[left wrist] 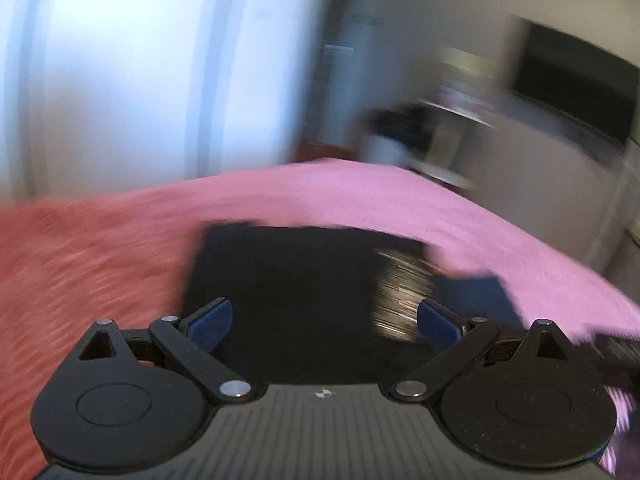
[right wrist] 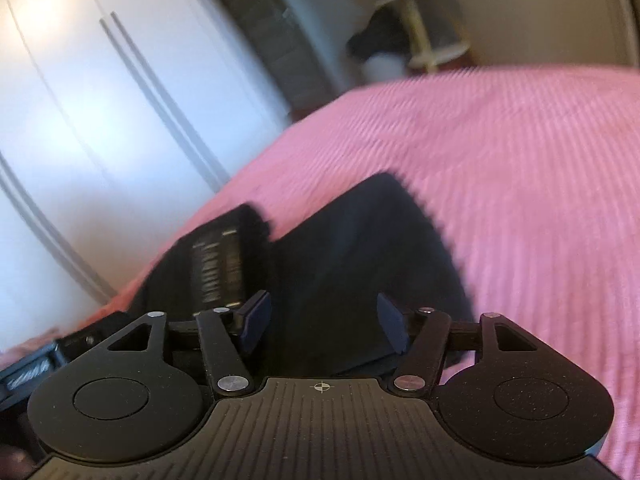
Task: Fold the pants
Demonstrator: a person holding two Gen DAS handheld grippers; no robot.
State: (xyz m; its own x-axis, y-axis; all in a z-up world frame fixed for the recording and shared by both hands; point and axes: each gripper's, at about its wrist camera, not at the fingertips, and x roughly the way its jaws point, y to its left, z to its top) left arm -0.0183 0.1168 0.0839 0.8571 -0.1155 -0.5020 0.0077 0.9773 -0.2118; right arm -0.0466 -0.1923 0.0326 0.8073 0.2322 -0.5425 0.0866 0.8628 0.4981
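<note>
While the dark folded fabric pants [left wrist: 296, 280] lie flat on the pink ribbed bedspread [right wrist: 520, 168], we should lower our left tool [left wrist: 324, 324] and right tool [right wrist: 320, 320], both spread wide and empty, onto one edge together.

No readable text in either view

The black pants [left wrist: 288, 280] carry a label [left wrist: 400, 292] with pale printed lines, but motion blur smears them into streaks in the left wrist view, and no letter or number can be read. In the right wrist view the same label [right wrist: 218, 268] shows rows of pale marks, too small and too blurred to read. Each tool body bears only a small crosshair sign [left wrist: 321, 393], seen also on the right one [right wrist: 319, 387], with no word or number beside it.
</note>
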